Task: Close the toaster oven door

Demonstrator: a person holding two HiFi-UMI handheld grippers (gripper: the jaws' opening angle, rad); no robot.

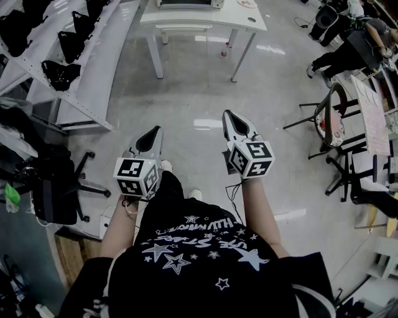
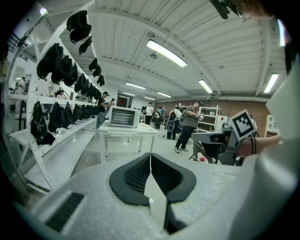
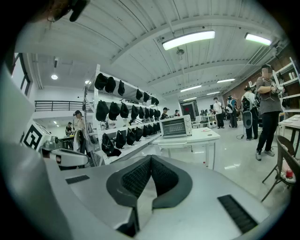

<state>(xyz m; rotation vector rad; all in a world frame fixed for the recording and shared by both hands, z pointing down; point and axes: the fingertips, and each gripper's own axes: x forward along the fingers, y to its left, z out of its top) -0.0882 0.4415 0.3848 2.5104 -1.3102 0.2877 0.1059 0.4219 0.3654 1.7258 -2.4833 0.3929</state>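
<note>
The toaster oven (image 2: 123,116) stands on a white table (image 2: 140,131) several steps ahead, also seen as the toaster oven (image 3: 176,126) in the right gripper view. From here its glass front looks upright. In the head view only the oven's lower edge (image 1: 186,4) shows at the top. My left gripper (image 1: 152,133) and right gripper (image 1: 231,118) are held at waist height over the floor, far from the table. Both are shut with nothing between the pads: left gripper (image 2: 150,155), right gripper (image 3: 151,158).
A white shelf rack (image 1: 74,68) hung with black bags runs along the left. A black office chair (image 1: 56,186) stands at my left, and chairs and a stand (image 1: 336,118) at my right. Several people (image 2: 190,124) stand behind the table. Grey floor (image 1: 193,99) lies between me and the table.
</note>
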